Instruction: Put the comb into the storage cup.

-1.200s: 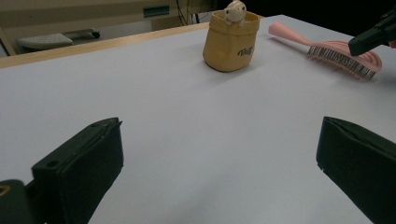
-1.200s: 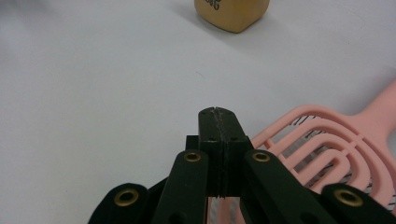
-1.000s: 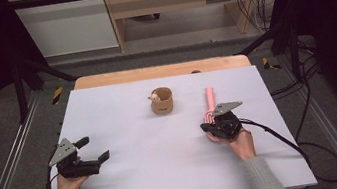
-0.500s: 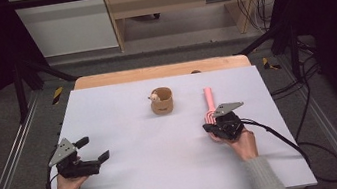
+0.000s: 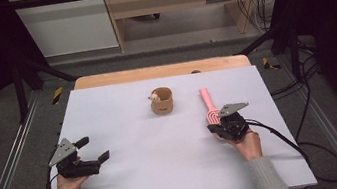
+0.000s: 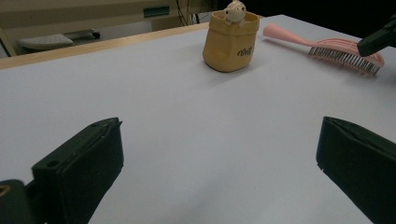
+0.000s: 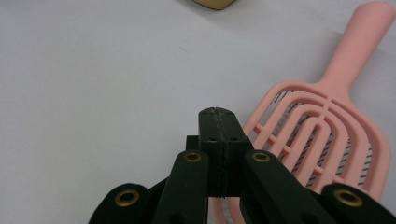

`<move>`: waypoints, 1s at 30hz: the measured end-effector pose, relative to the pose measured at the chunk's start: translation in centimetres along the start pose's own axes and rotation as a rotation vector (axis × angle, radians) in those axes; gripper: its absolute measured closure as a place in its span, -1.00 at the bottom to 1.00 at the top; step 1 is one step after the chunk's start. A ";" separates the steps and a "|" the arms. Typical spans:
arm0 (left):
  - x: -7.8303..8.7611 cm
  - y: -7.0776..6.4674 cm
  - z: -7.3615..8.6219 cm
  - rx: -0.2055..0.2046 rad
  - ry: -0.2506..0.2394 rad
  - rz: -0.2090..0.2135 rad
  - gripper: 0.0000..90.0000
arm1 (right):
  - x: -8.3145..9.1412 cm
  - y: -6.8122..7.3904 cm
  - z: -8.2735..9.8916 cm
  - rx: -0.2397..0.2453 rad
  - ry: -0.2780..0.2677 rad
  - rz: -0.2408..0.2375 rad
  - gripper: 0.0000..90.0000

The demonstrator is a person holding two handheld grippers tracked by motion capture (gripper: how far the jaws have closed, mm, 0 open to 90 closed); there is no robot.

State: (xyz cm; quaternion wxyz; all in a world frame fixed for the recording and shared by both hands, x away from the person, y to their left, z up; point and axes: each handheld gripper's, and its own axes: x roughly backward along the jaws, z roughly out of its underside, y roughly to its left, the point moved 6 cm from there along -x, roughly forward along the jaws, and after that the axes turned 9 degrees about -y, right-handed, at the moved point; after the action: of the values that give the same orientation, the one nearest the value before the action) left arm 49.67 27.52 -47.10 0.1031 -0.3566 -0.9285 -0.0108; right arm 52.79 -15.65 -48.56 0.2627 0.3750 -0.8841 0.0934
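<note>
Over by the table's [image 5: 134,180] right edge, the right gripper [image 5: 213,127] is sitting with its jaws pressed together on nothing, tips just beside the pink hairbrush [image 5: 209,105], whose handle is pointing toward the far edge. Near the left front corner, the left gripper [image 5: 95,150] is resting with jaws wide apart. A tan pot [image 5: 161,100] is standing mid-table toward the far edge.

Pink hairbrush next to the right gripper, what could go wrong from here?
The right gripper is shut, its fingers beside the hairbrush head, holding nothing. Pushing ahead like this would probably shove the brush across the table instead of gripping it. A sliding brush might also bump the small brown pot nearby.
</note>
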 end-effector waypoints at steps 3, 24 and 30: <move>0.0 0.0 0.0 0.000 0.001 0.000 -0.99 | 0.3 -0.2 0.2 -0.007 0.006 0.005 1.00; 0.0 0.0 0.0 -0.002 0.004 0.000 -0.99 | 1.8 -1.8 1.4 -0.023 0.043 0.083 1.00; 0.0 0.0 0.0 -0.003 0.003 0.000 -0.99 | 1.9 -2.4 1.9 -0.041 0.055 0.103 1.00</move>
State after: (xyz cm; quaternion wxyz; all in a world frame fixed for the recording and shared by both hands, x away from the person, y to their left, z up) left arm 49.65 27.50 -47.09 0.1041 -0.3567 -0.9283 -0.0126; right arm 52.63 -19.14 -49.18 0.2894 0.3210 -0.8963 0.0991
